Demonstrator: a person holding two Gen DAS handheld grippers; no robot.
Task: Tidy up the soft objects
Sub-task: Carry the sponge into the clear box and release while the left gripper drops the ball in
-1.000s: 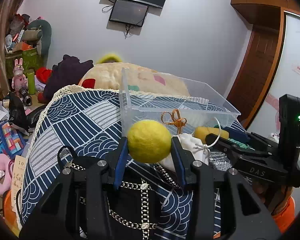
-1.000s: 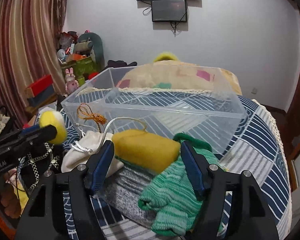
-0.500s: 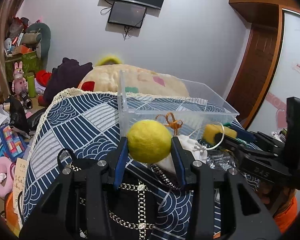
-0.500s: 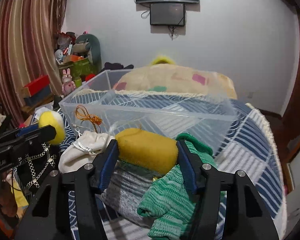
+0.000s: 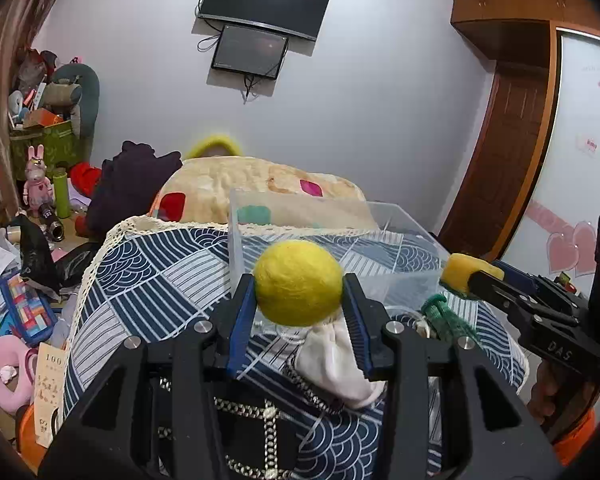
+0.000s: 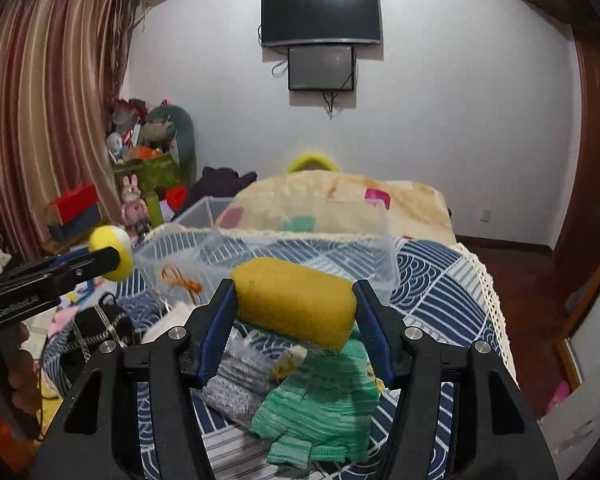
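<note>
A fuzzy yellow felt ball (image 5: pixel 298 283) is held between the blue pads of the left gripper (image 5: pixel 299 294), its jaws set narrow and pressed against the ball's sides, raised above the blue-and-white wave-patterned bedspread (image 5: pixel 140 276). Behind the ball, a clear plastic storage box (image 5: pixel 396 240) is seen standing on the bedspread. Below the jaws, a white drawstring cloth pouch (image 5: pixel 336 360) and a black chain-trimmed bag (image 5: pixel 260 412) are seen lying. To the right, a yellow rectangular sponge (image 6: pixel 296 306) is clamped lengthwise in the right gripper (image 6: pixel 296 320), with jaws held moderately apart around it, lifted clear of a green knitted glove (image 6: pixel 324 412) and a grey knitted cloth (image 6: pixel 236 388) beneath. The clear box lies just beyond the sponge. A wall-mounted black television (image 6: pixel 320 14) is seen at the back.
</note>
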